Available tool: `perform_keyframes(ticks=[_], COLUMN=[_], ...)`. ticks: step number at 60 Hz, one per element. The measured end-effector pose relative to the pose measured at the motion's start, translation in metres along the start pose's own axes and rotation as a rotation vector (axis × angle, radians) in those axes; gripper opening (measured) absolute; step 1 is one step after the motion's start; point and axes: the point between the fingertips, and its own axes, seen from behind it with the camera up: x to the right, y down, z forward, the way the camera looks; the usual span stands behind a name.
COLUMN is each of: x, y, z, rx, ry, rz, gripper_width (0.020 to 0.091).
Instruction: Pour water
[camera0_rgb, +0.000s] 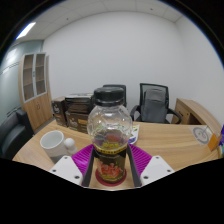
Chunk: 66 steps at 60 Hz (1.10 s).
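A round glass jar (110, 135) with a black lid is seen upright between the two fingers of the claw (110, 168), close in front of the camera, and it is held there: both magenta pads (81, 157) are pressed against its sides, so the claw is closed narrowly on the jar. An amber liquid is seen in its lower part, though the level is hard to make out through the curved glass, and the jar's base is cut off from sight between the fingers, so it cannot be told whether it rests on the table or is lifted clear of it. Just to the left of the fingers, a white cup (52, 142) is set on the wooden table (170, 138), with a small white object beside it that is too small to be named. Far off to the right of the claw, near the table's edge, a pale item with an orange part is only partly seen. Beyond the jar, a dark box-like thing (76, 108) is placed on the table to the left, and a black office chair (155, 103) is stood behind the table to the right. A wooden cabinet (36, 88) with glass doors is seen against the left wall, and the room is closed by plain white walls.
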Motion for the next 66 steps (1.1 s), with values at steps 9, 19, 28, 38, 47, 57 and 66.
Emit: perform_keyframes(ticks=[9,19,28,38,47,57,66], x=[0.006,-0.008,-0.032,-0.076,-0.101,-0.114,-0.111], y=[-0.002,-0.009,-0.016,-0.014,-0.002,0.006,0.005], z=[-0.026,-0.094,-0.180,-0.265,-0.309,-0.333,-0.341], rx=[-0.037,-0.096,-0.130,-0.136,-0.146,-0.155,-0.146], ry=[0.050,0.110,0.192,0.239,0.264,0.269,0.301], rz=[-0.027,-0.024,-0.032,-0.010,0.009,0.016,0.024], gripper_width=[0.0841,0.0854,0.0852,0.0854,0.0854,0.0854,0.0854])
